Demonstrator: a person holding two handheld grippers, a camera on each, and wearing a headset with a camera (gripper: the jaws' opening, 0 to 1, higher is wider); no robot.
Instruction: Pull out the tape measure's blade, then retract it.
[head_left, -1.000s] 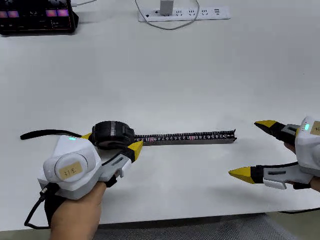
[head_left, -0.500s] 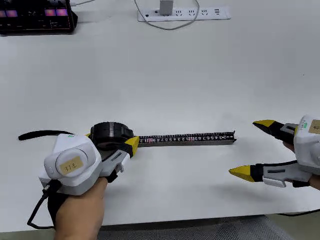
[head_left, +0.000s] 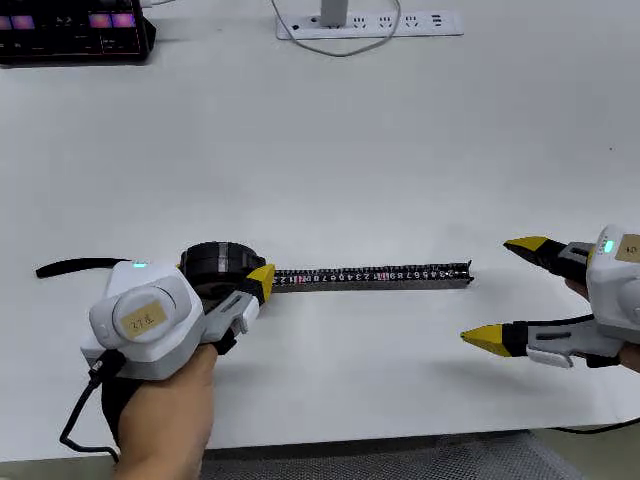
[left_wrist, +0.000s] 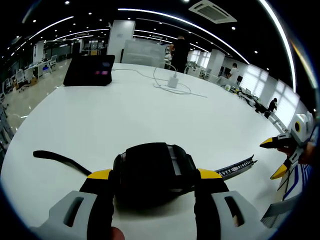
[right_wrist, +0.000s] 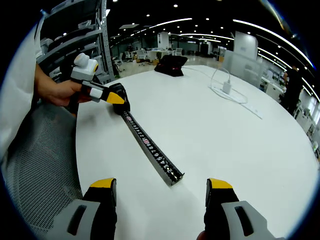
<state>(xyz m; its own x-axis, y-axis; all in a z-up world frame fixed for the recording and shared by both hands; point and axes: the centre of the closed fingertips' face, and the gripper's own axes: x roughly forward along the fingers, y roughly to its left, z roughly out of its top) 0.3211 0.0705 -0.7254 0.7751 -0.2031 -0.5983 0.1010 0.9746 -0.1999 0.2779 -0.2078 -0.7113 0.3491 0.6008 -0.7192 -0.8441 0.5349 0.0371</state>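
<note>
Tape measure (head_left: 222, 268) on the white counter (head_left: 330, 150), clamped between the jaws of the left tool (left_wrist: 155, 175), blade (head_left: 375, 276) drawn out flat toward the right, right tool (head_left: 505, 292) with jaws apart just beyond the blade's tip, touching nothing, black strap (head_left: 75, 267) trailing left.

The white tabletop (head_left: 350, 160) carries a black tape measure (head_left: 215, 263) near its front edge, on the left. Its blade (head_left: 380, 275) lies flat on the surface, drawn out to the right, and a black strap (head_left: 75, 267) trails to the left. At the far edge lie a white power strip (head_left: 400, 24) with a looped cable (head_left: 345, 52), and a dark device (head_left: 70, 35) with pink lights.
</note>
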